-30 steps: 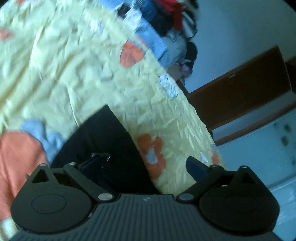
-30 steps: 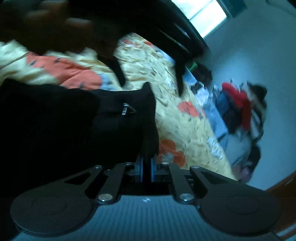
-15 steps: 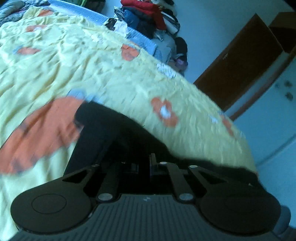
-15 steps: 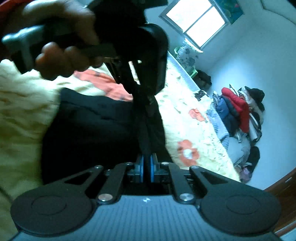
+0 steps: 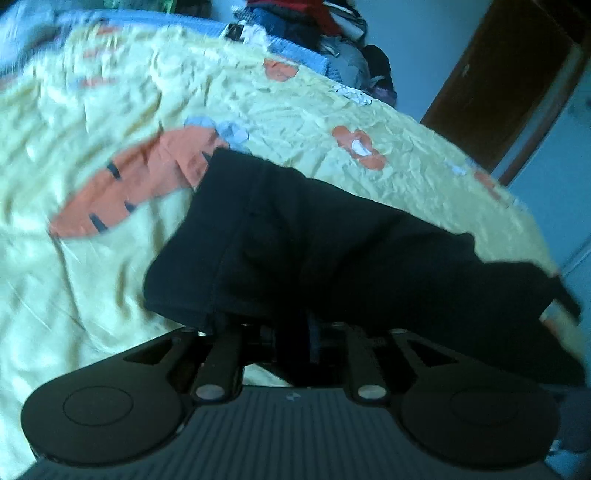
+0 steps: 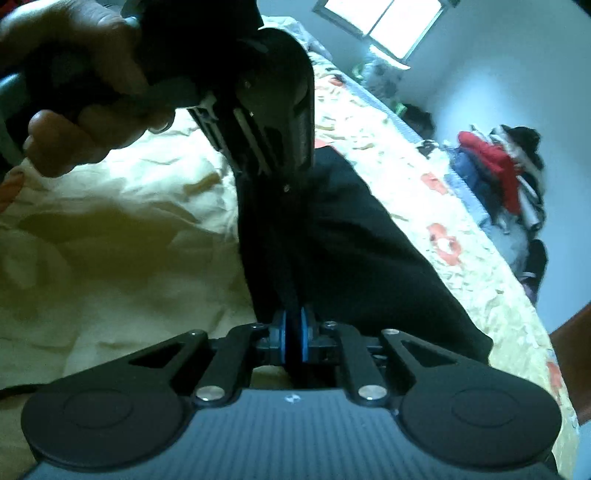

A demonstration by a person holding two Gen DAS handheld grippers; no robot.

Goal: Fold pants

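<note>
Pants [image 5: 332,236] black, bunched on yellow floral bedsheet [image 5: 92,295], fingers of left gripper [image 5: 295,332] and right gripper [image 6: 292,338] both clamped on fabric

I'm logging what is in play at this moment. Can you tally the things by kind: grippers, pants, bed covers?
Grippers: 2, the left gripper and the right gripper, both shut on the cloth
Black pants: 1
Yellow bedspread: 1
Total: 4

Daylight came from the bright rectangular window [image 6: 384,26] at far right, glaring white. The crumpled yellow flowered bedsheet [image 5: 92,122] was motion-blurred at left, and both views bent at the edges with a cold blue cast.
</note>
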